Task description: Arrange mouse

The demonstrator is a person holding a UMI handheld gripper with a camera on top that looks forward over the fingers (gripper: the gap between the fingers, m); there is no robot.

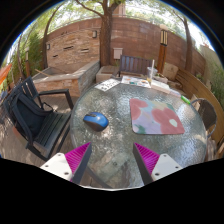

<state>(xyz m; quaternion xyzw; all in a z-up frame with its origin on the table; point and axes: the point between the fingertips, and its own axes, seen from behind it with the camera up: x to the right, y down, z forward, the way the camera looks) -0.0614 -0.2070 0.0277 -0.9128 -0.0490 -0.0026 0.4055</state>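
Holding my gripper (pixel 111 160) open above the glass table (pixel 120 140), I risk nudging the blue mouse (pixel 96 121) away from the mousepad (pixel 157 116) if I close off-center.

blue mouse (pixel 96 121) lies flat on the glass table, just beside the floral mousepad (pixel 157 117).

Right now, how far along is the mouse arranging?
Nothing looks done yet. The blue mouse sits on the bare glass table, apart from the patterned mouse pad beside it. The gripper is open and empty, short of the mouse, with both pink pads visible. Left: reach the mouse, grasp it and, presumably, set it on the pad.
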